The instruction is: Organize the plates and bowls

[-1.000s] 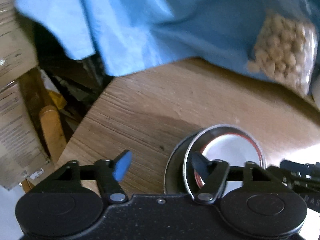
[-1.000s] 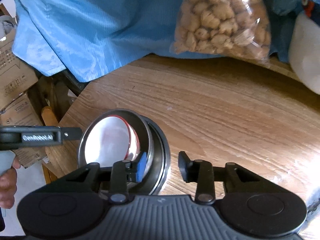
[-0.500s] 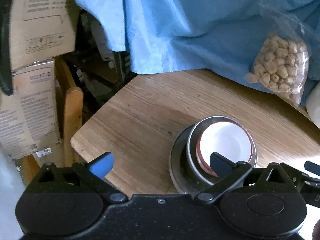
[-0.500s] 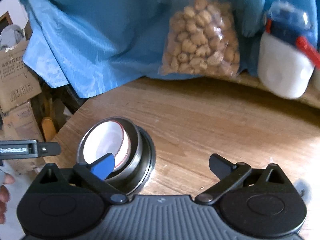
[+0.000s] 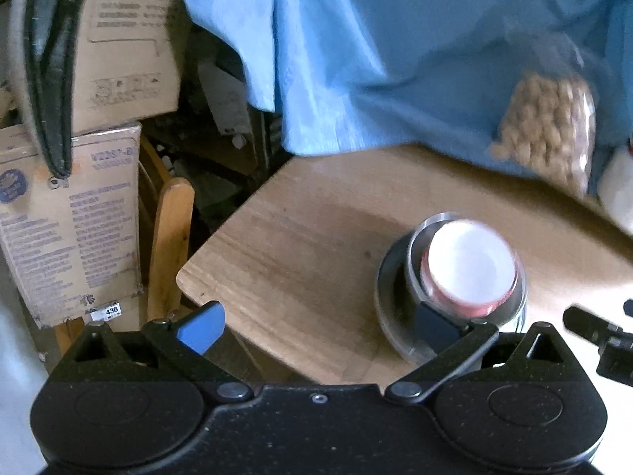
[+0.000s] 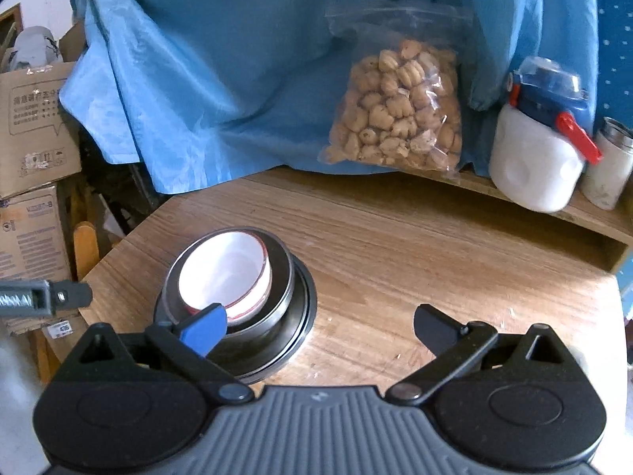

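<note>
Nested near the wooden table's (image 6: 415, 237) left corner, white red-rimmed bowl (image 6: 225, 273) sits inside steel bowl (image 6: 283, 277) atop steel plate (image 6: 304, 316), while left gripper (image 5: 316, 326) and right gripper (image 6: 320, 326) gape wide, empty, before a biscuit bag (image 6: 399, 118).

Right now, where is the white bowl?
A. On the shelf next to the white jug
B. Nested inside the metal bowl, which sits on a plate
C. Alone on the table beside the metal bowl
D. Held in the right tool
B: the white bowl sits inside the metal bowl, which rests on the plate; both tools are open and hold nothing.
</note>
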Demonstrator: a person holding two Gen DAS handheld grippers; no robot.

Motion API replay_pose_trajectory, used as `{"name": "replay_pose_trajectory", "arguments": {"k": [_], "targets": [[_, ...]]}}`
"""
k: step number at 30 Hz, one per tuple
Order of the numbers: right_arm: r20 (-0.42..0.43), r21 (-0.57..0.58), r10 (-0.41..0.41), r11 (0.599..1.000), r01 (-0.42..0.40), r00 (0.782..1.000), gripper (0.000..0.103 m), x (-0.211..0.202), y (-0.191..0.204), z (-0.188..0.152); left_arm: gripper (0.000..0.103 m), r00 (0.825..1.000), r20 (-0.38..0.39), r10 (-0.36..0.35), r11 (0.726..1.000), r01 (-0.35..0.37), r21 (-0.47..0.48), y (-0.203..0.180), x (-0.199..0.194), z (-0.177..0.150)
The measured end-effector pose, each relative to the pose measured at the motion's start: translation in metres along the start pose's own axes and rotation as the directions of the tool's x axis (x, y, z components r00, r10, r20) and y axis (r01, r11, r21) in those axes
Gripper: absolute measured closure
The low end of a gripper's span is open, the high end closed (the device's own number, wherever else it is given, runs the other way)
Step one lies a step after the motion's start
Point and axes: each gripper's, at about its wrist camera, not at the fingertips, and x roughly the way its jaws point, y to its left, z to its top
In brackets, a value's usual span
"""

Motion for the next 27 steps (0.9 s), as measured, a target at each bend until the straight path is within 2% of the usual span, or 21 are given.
{"name": "replay_pose_trajectory", "arguments": {"k": [5,10,19,27], "targets": [[0.014,0.065,-0.101,0.993,0.100,0.995,0.000,-0.013,0.025,-0.013,0.001,0.996,0.023,-0.085,0.989,0.082,0.122,0.015,0.000,-0.010],[0.050,0.149,-0.160,0.977,0.151,0.986,0.000,-0.035,0.052,-0.019,0.001,0.987,0.039,-0.157,0.964,0.144,0.221,0.038,-0.011,-0.018],[0.066,0.158,-0.233,0.962,0.221,0.970,0.000,-0.071,0.092,-0.040,0.001,0.971,0.064,-0.229,0.949,0.207,0.239,0.072,-0.023,-0.035],[0.103,0.193,-0.272,0.949,0.249,0.957,0.000,-0.098,0.101,-0.061,0.001,0.962,0.087,-0.257,0.932,0.223,0.284,0.076,-0.033,-0.045]]}}
